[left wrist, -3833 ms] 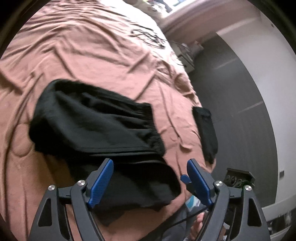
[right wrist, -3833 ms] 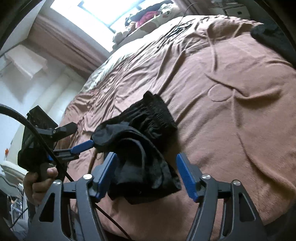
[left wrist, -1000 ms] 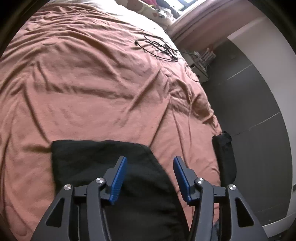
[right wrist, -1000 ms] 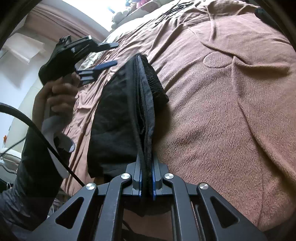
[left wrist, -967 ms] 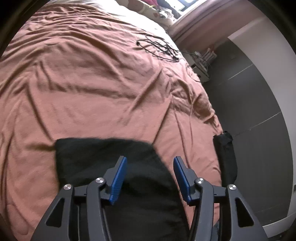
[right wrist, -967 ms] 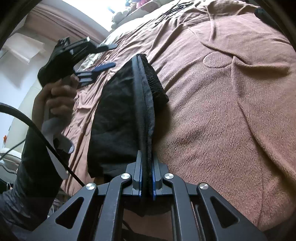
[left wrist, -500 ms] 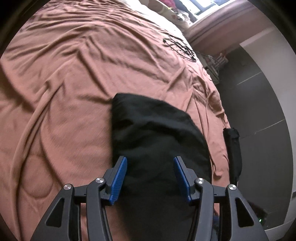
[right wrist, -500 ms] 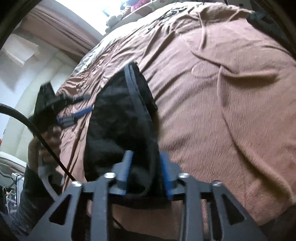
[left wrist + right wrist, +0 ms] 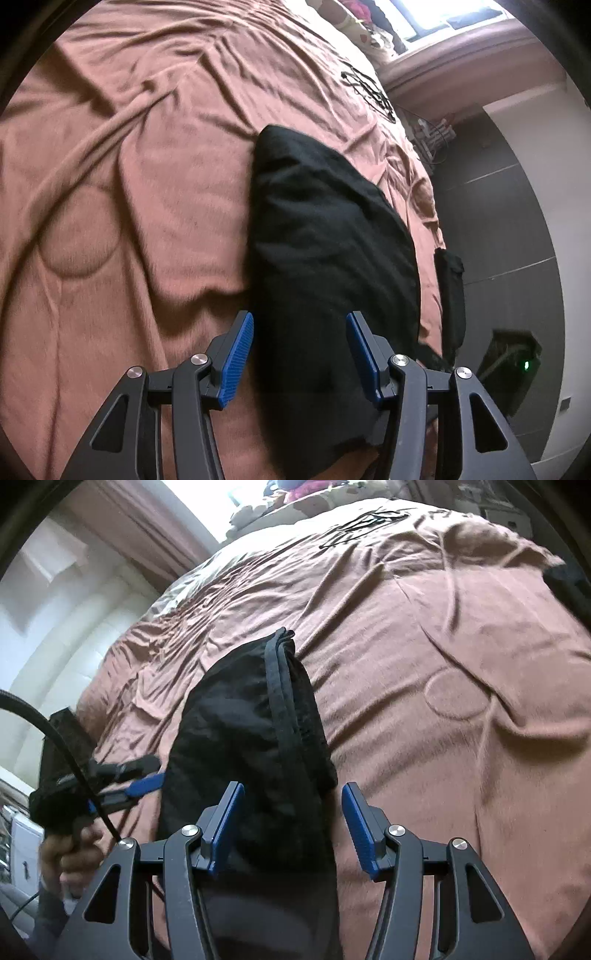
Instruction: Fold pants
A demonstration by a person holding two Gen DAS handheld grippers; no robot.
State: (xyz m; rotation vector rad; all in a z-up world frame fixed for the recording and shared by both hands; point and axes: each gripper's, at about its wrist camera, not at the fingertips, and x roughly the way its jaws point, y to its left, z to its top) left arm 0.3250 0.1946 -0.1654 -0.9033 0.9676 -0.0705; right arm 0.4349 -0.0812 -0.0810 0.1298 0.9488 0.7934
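The black pants (image 9: 325, 229) lie folded into a long bundle on the pinkish-brown bedspread (image 9: 129, 184). My left gripper (image 9: 300, 325) hovers open over their near end; its blue pads do not touch the cloth. In the right wrist view the same pants (image 9: 240, 738) show their elastic waistband (image 9: 280, 672) at the far end. My right gripper (image 9: 291, 794) is over the near end with its jaws opening; cloth lies between the pads, which do not press on it. The left gripper (image 9: 147, 782) appears at the pants' left side, held by a hand (image 9: 62, 849).
A second dark garment (image 9: 448, 295) hangs at the bed's right edge above the dark floor (image 9: 509, 221). Tangled black cables (image 9: 369, 92) lie far up the bed near the window. A thick black cable (image 9: 55, 734) crosses the right wrist view at the left.
My right gripper was shut on the pants' edge and has opened and let go. The left gripper swung round, so the bundle now stretches straight ahead of it instead of lying across.
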